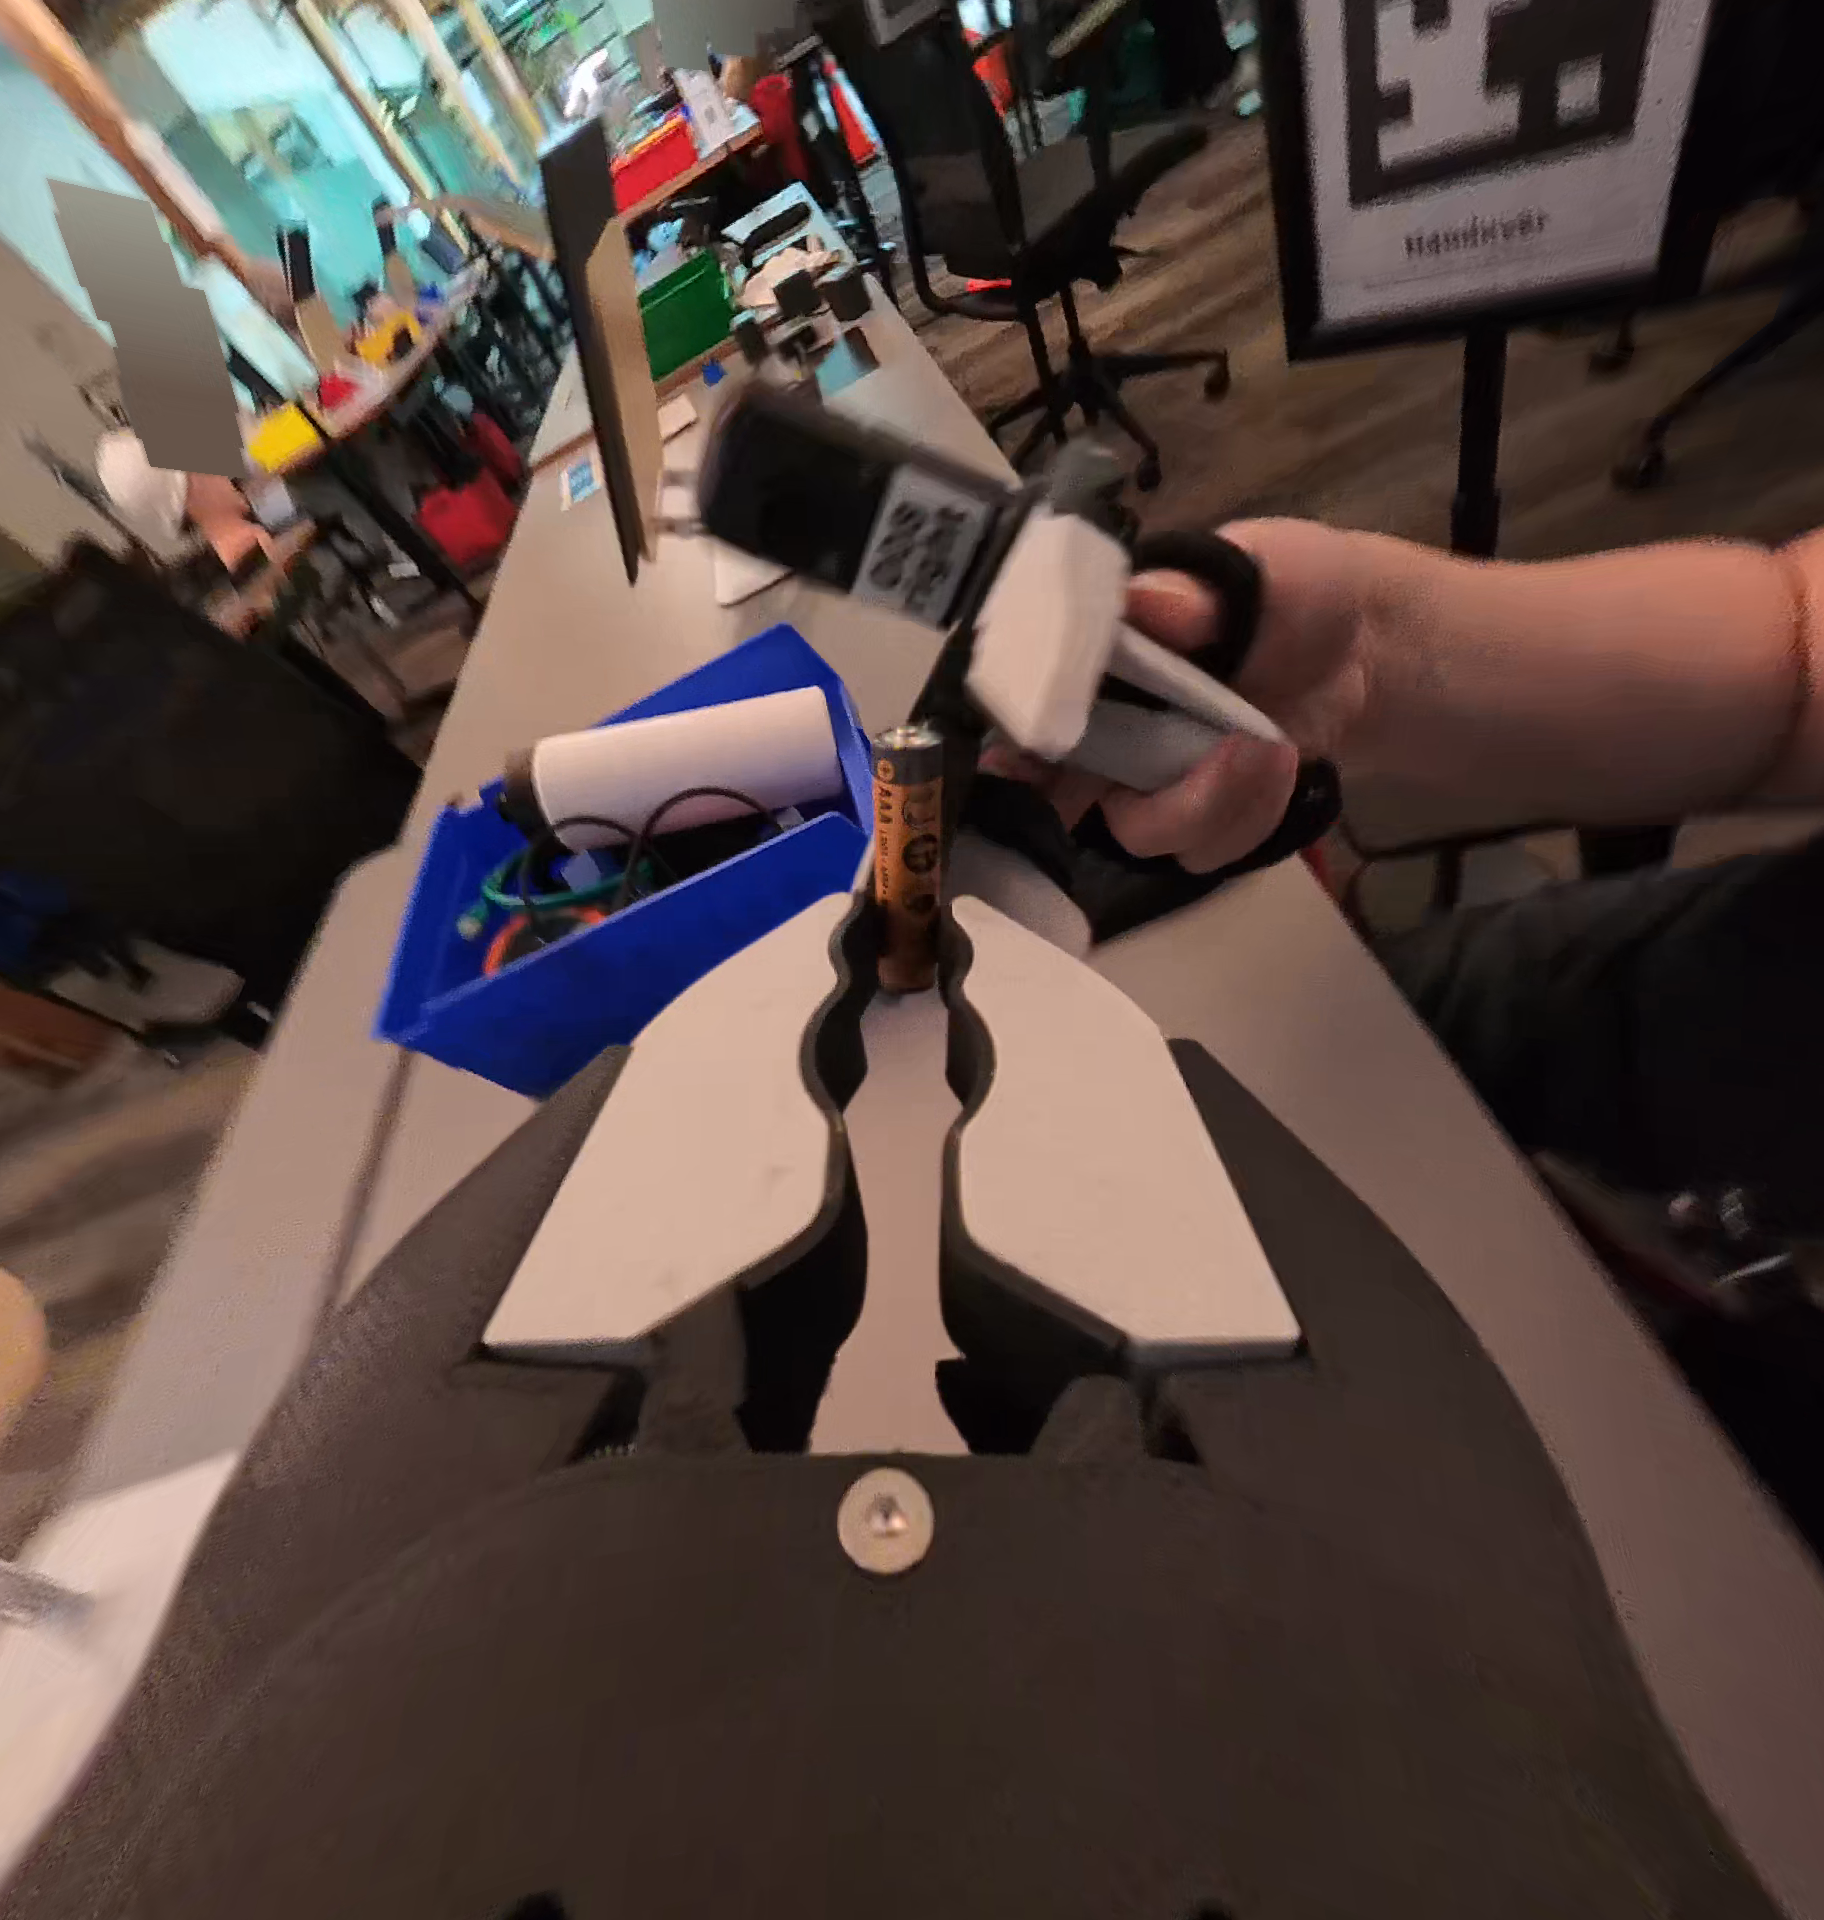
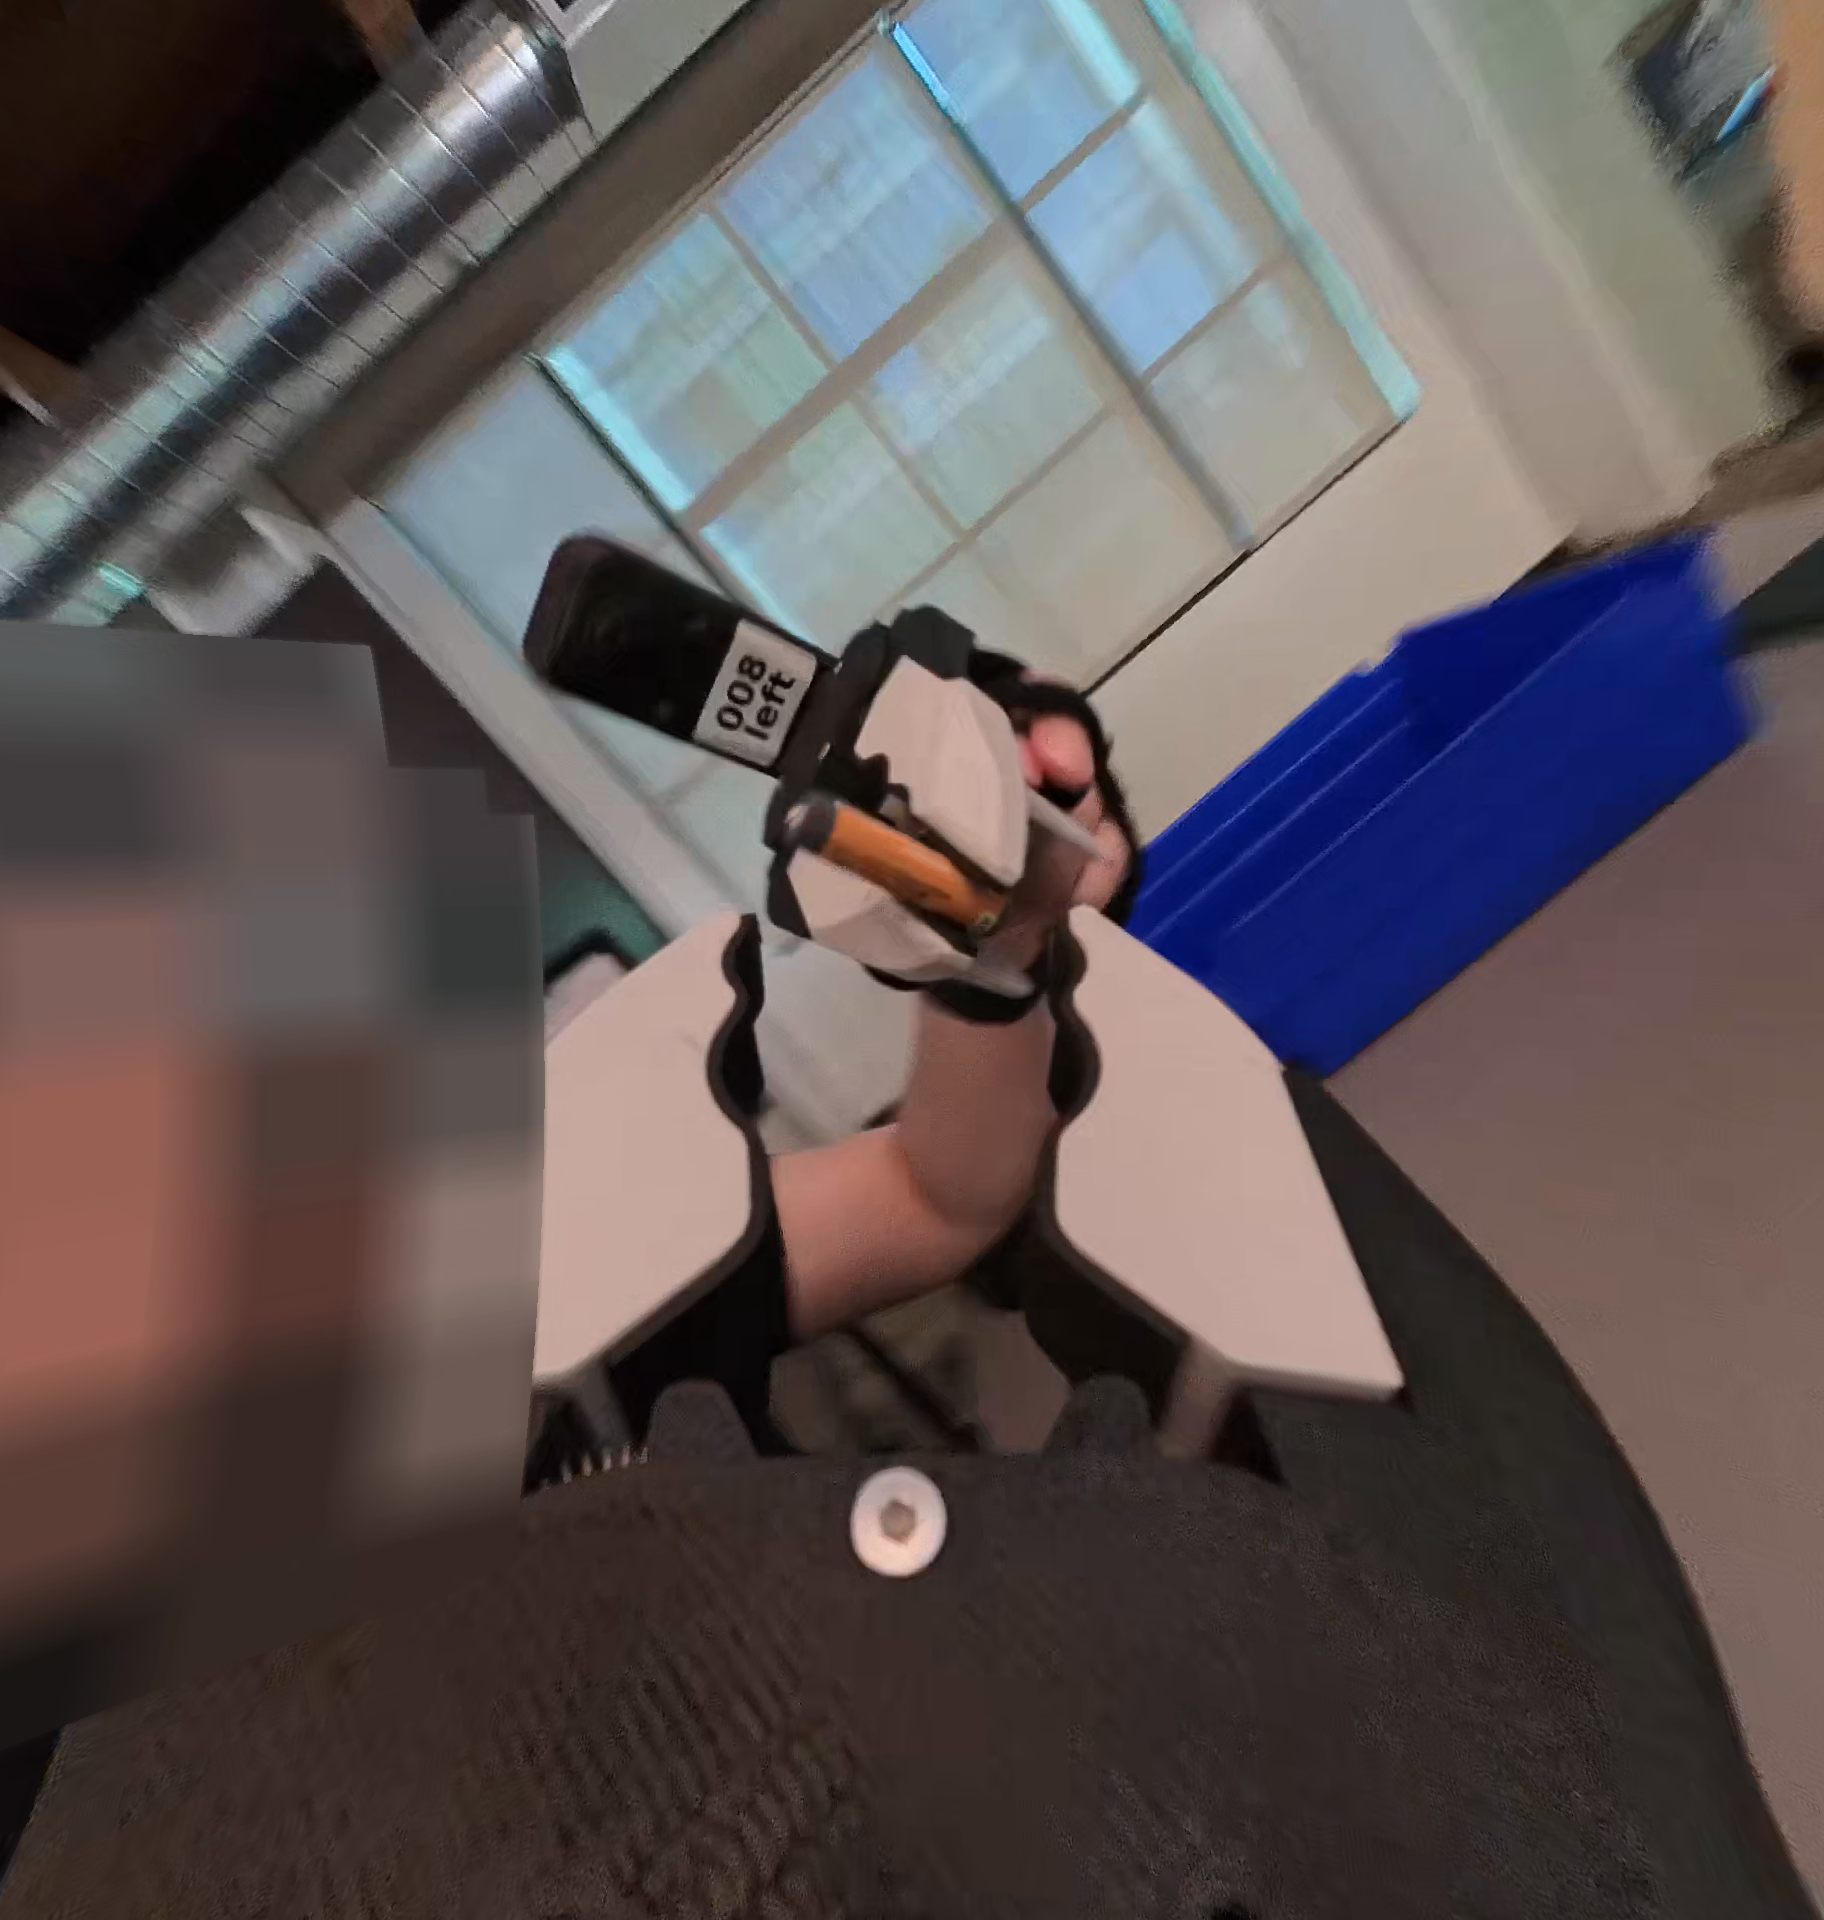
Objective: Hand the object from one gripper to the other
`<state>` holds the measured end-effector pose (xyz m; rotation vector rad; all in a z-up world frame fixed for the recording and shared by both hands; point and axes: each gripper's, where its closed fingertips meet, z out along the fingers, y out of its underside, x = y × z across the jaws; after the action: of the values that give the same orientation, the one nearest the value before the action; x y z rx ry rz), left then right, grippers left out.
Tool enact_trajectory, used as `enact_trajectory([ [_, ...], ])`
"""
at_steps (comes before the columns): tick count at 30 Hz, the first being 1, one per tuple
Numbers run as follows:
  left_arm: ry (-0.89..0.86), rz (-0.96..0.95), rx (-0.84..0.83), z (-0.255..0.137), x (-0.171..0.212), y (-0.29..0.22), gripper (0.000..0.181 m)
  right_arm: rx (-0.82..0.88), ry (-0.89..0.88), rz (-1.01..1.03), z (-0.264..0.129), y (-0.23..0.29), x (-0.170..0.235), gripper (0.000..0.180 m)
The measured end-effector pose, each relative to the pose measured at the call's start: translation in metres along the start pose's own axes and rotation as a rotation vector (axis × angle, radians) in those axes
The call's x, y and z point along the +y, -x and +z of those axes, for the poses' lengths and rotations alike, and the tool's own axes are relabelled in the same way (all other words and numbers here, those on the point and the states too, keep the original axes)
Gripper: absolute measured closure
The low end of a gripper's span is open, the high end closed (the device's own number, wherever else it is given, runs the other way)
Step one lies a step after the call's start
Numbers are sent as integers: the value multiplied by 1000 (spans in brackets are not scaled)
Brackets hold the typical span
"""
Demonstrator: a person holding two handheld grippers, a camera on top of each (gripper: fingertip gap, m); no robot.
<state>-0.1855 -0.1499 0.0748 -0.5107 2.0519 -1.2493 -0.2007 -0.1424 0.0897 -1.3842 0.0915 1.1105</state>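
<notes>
An orange and black battery stands upright, pinched at its lower part between the fingertips of my left gripper, which is shut on it above the grey table. My right gripper, held by a hand, is just right of the battery with its jaws apart. In the right wrist view my right gripper is open and empty. The battery lies just ahead of its mouth, held in the left gripper. No right finger touches it.
A blue bin with a white roll and cables sits on the table left of the battery; it also shows in the right wrist view. A marker board on a stand and office chairs are at the right.
</notes>
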Motion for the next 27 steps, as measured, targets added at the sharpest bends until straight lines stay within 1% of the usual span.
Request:
enact_trajectory([
  [1,-2,-108,30,-2,0,2,170,52,-21,-140,-4,1,-6,126],
  [3,-2,-327,163,-5,0,-4,171,204,-19,-522,-11,5,-14,123],
  [5,51,-502,296,-8,6,-12,170,400,43,-997,-16,10,-17,125],
  [7,102,-627,378,-8,12,-17,170,575,139,-1505,-18,17,-14,130],
  [8,109,-668,397,-6,14,-17,170,623,214,-1747,-15,19,-7,136],
  [9,117,-697,406,-4,16,-17,170,648,331,-1946,-13,16,3,142],
  [11,154,-743,456,-2,21,-24,170,763,554,-2193,-14,0,9,147],
  [13,177,-805,519,0,22,-31,170,860,645,-2376,-16,-6,4,151],
  [15,177,-861,557,2,21,-34,171,853,682,-2477,-14,-7,9,153],
  [16,179,-872,564,4,21,-35,171,833,710,-2486,-14,-10,13,155],
  [19,193,-883,600,7,21,-42,171,846,793,-2519,-18,-19,18,156],
  [20,198,-888,609,9,21,-44,171,845,795,-2530,-18,-20,19,156],
  [21,212,-887,611,10,23,-46,171,833,801,-2542,-19,-20,21,159],
  [22,227,-884,615,12,25,-48,171,828,807,-2553,-20,-20,22,166],
  [27,254,-921,693,19,29,-60,171,801,881,-2566,-27,-23,32,166],
])
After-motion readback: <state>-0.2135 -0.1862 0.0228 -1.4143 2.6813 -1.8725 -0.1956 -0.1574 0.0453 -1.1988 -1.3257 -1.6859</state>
